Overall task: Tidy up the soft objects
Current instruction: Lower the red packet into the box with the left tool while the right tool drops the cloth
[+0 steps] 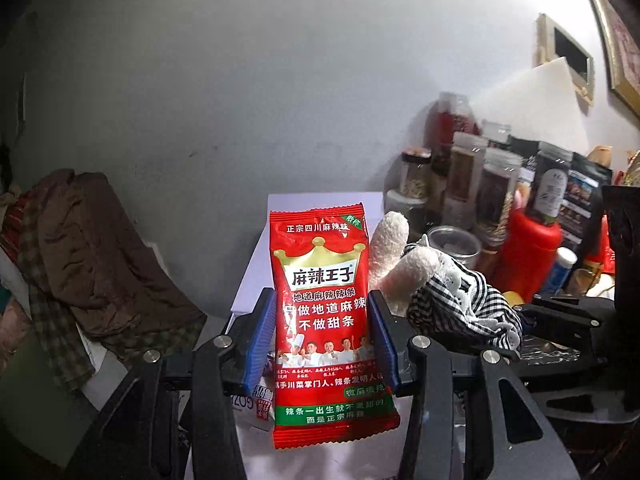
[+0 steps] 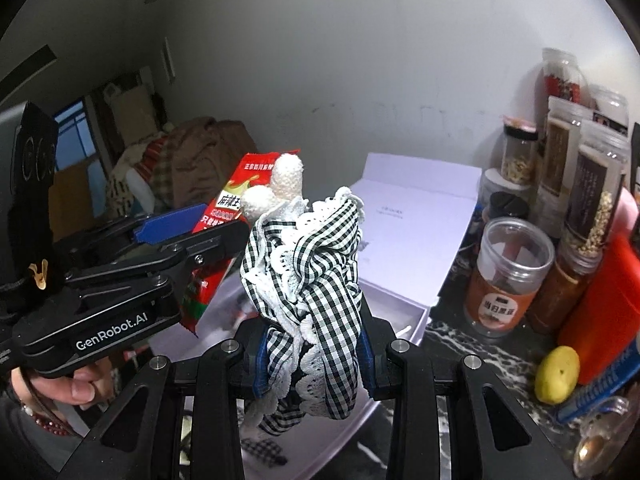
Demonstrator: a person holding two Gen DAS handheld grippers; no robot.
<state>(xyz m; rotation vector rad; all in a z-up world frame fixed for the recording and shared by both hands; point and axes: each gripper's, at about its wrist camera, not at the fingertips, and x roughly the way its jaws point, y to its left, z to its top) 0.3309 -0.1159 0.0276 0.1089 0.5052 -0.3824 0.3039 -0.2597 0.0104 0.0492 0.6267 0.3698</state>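
Observation:
My left gripper (image 1: 322, 324) is shut on a red snack packet (image 1: 326, 312) with a gold crown and white lettering, held upright in the air. The same packet (image 2: 232, 204) shows at the left of the right wrist view, clamped by the left gripper's blue pads (image 2: 168, 222). My right gripper (image 2: 314, 354) is shut on a black-and-white checked cloth toy with lace trim and cream ears (image 2: 308, 264); the toy (image 1: 448, 292) hangs just right of the packet. Below both lies an open white box (image 2: 404, 224).
Jars and bottles (image 2: 508, 276) crowd the right side, with a red container (image 2: 600, 308) and a yellow lemon (image 2: 558, 368) on the dark marble counter. A pile of brown clothes (image 1: 92, 264) lies at the left. A hand (image 2: 80, 384) holds the left gripper's handle.

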